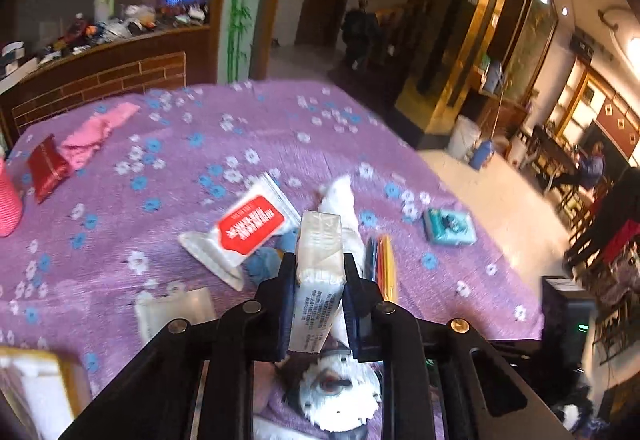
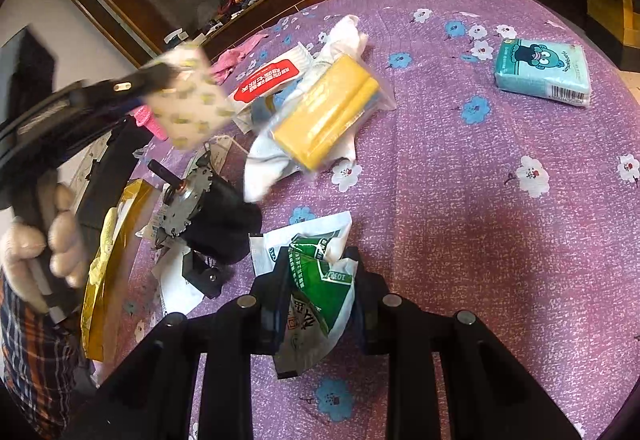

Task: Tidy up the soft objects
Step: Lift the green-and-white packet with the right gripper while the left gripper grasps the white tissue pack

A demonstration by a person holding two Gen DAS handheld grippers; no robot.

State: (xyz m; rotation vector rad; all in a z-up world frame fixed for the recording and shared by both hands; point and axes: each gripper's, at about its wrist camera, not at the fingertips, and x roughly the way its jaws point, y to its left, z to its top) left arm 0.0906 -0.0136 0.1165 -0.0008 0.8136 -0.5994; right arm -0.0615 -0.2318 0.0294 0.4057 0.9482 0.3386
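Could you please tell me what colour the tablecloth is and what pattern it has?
The tablecloth is purple with blue and white flowers, clearest in the right wrist view.

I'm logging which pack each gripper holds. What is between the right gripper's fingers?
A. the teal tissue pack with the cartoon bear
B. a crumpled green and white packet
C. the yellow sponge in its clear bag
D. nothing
B: in the right wrist view the right gripper is clamped on the crumpled green and white packet, while the teal tissue pack and yellow sponge lie on the tablecloth.
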